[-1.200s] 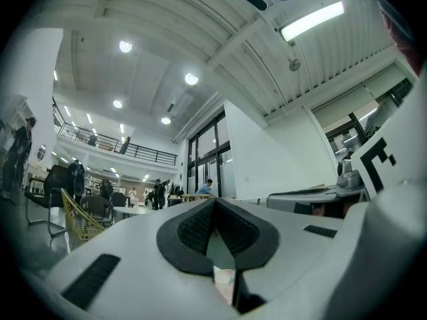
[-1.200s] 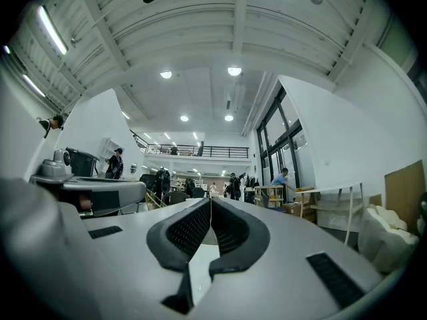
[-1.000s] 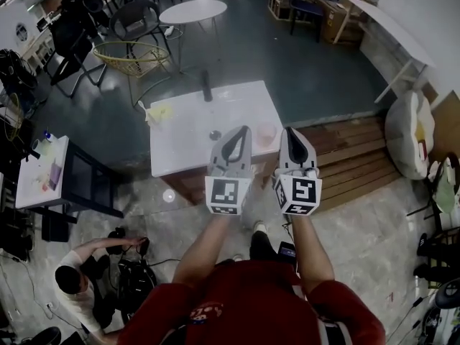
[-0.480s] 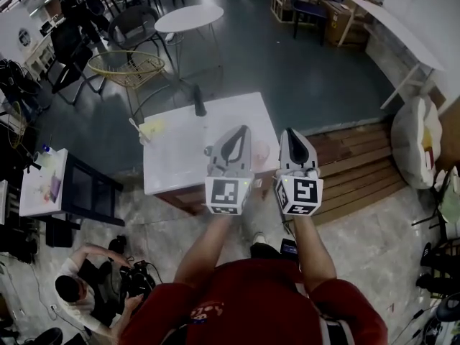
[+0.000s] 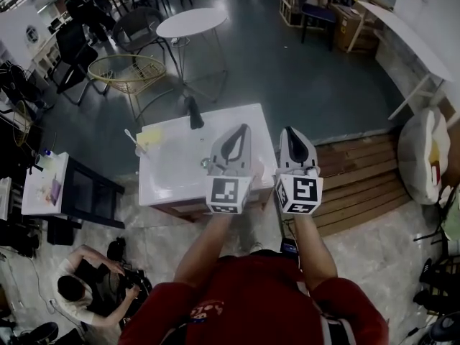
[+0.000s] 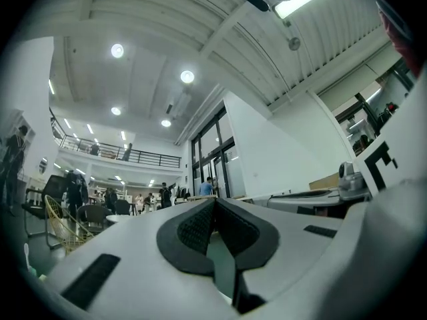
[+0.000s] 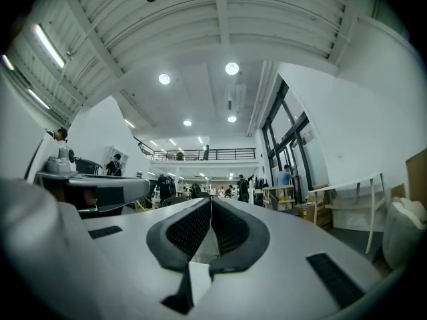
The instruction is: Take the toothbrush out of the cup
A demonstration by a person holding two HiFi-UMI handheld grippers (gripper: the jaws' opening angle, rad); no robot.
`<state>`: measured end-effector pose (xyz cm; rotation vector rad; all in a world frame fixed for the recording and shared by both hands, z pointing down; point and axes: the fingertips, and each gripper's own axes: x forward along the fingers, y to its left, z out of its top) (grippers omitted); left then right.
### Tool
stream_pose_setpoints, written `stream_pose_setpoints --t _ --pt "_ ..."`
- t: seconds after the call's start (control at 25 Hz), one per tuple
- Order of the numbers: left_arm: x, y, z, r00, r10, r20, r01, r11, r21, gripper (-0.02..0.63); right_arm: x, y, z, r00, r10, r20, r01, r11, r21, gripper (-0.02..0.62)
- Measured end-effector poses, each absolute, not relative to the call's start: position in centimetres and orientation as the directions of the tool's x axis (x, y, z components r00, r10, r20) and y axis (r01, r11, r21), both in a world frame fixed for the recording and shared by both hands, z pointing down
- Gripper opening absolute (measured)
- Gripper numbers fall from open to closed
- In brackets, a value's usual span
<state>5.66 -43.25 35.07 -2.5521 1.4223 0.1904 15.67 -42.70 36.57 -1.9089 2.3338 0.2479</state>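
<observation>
A: So, what's the L gripper (image 5: 243,128) doing?

B: It's being held out in front of the person, overlapping the near edge of the white table (image 5: 180,175) in the head view. Its jaws are pressing together w/ nothing btwn them. The R gripper (image 5: 287,130) is sitting just beside it, jaws also meeting tip to tip, empty.

A: And the toothbrush (image 5: 129,135)?

B: It's sticking out of the yellowish cup (image 5: 151,138) at the table's far left corner, leaning out to the left. It's well apart from both grippers; neither is touching it.

A: Anything else showing?

B: A dark upright thing (image 5: 192,113) is standing at the table's far edge. A small round item (image 5: 205,164) is lying just left of the L gripper, too small to tell what. Someone (image 5: 75,286) is crouching on the floor, lower left.
</observation>
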Motion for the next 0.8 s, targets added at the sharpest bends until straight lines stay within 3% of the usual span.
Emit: stream_pose_setpoints --t 0.8 --pt "4.7 -48.1 36.6 0.479 -0.852 -0.209 -0.878 -0.465 -0.117 0.029 15.3 -48.3 38.2 -0.250 -0.951 -0.183 -0.968 0.245 0.050 0.029"
